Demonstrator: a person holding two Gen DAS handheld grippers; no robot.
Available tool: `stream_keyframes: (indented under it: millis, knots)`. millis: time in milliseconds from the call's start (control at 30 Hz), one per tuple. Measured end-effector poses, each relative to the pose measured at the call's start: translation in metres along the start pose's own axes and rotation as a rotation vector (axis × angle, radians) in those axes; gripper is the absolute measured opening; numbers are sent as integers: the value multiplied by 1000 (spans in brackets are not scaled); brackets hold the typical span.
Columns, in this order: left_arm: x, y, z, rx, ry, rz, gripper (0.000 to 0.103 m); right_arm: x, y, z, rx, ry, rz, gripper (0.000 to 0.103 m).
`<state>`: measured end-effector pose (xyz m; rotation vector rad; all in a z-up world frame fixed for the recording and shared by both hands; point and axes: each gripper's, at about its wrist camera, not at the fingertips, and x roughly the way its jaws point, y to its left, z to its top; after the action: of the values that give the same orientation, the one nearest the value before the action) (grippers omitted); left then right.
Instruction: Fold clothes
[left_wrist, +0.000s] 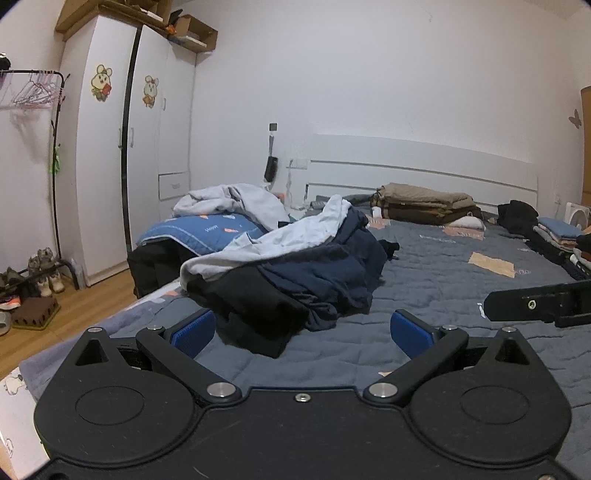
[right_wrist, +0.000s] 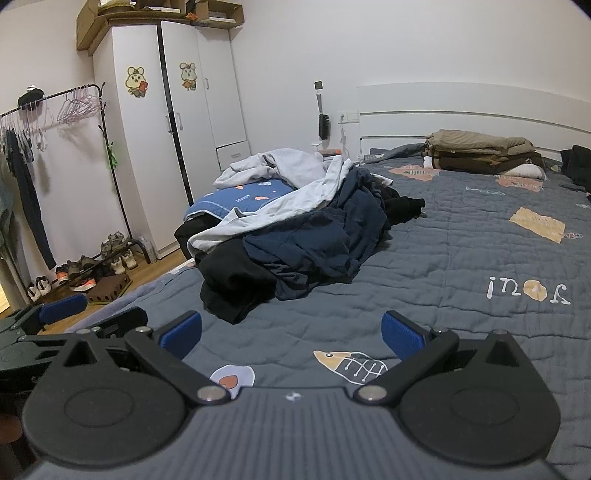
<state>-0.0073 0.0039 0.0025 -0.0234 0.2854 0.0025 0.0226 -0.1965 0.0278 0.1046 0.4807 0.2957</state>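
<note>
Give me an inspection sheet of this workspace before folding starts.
Surface: grey quilted bedspread, mostly bare near the grippers.
Job's things: unfolded clothes heap, navy, black and pale grey pieces.
Clutter: folded brown bedding by the headboard; blue pillow.
Grippers: left gripper and right gripper open, holding nothing.
Cables: a cord hanging on the wall.
Surroundings: white wardrobe, clothes rack, shoes beneath.

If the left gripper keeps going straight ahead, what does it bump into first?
Probably the black garment at the near edge of the clothes pile. The open left gripper points right at it; depth is hard to judge.
</note>
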Motion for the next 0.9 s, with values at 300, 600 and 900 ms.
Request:
stream_keyframes:
  millis: [300,600,900]
  knots:
    - [-2,3,2,-18,-22,-1,101,1,-1,0,7,1,0,103]
    - [-4,4,1,-23,-38,5,103,0,0,1,5,2,3,103]
    - [-4,2,0,-1,-40,1,103,-1,0,0,6,-1,2,103]
